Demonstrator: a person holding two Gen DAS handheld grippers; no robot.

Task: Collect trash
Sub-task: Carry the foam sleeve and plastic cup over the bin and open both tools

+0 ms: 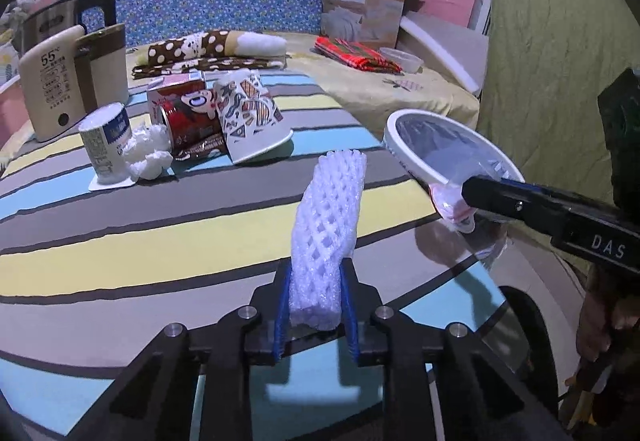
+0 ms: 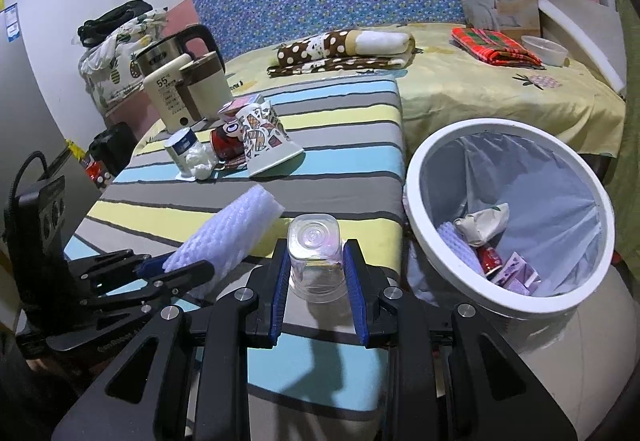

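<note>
Left hand-held gripper (image 1: 314, 301) clamped on light, squashy white foam net sleeve (image 1: 326, 237); right hand-held gripper (image 2: 318, 273) pinching slick, stiff clear plastic cup (image 2: 316, 257) mid-wall.

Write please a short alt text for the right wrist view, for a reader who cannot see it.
The right gripper holds a clear plastic cup over a striped table, beside a white trash bin already holding some litter. At left, the left gripper holds a white foam net; more trash lies farther back.

Striped table (image 2: 320, 197), paper cup (image 2: 266, 145), yogurt pot (image 2: 182, 151), kettle (image 2: 188, 85)
</note>
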